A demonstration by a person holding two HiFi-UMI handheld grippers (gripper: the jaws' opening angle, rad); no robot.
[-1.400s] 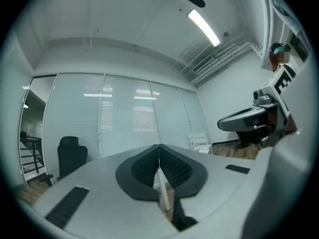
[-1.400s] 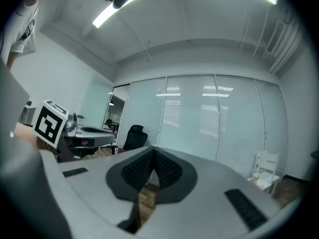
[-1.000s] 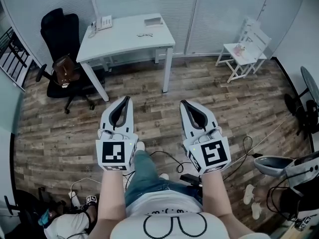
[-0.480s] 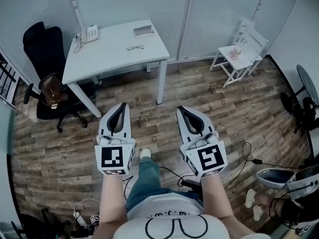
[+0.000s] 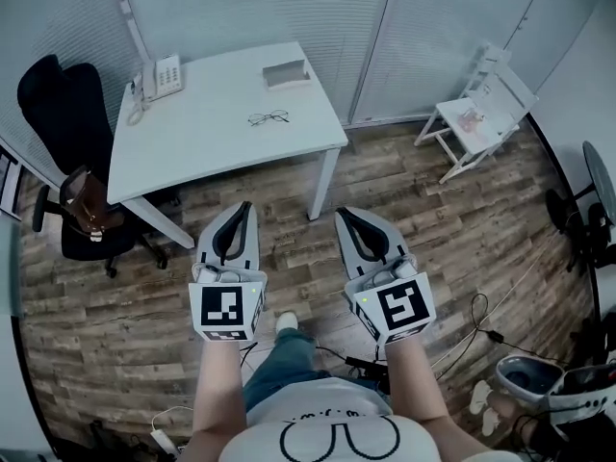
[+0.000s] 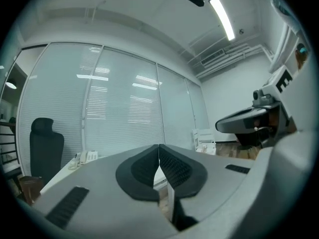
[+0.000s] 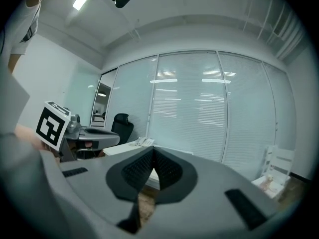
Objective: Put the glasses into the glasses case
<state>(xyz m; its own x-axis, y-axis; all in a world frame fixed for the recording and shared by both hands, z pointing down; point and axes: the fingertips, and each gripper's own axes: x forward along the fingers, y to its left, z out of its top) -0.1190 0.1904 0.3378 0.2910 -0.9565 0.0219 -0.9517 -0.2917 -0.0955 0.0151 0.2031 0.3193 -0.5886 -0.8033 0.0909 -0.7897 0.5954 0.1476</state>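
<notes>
Left gripper (image 5: 241,207) and right gripper (image 5: 343,216) are both closed, empty, short of white table (image 5: 192,157); glasses (image 5: 268,117) and glasses case (image 5: 286,73) show only in head view, not gripper views.

Two grippers are counted at six o'clock of the head view: one left gripper (image 5: 241,207) and one right gripper (image 5: 343,216). One white table (image 5: 183,152) is counted at eleven o'clock, and on it one pair of glasses (image 5: 268,117), one glasses case (image 5: 286,73) and one telephone (image 5: 164,75). Two chairs are counted, one black office chair (image 5: 60,99) at ten o'clock and one white chair (image 5: 478,114) at two o'clock, with one brown bag (image 5: 87,205) beside the black one.
</notes>
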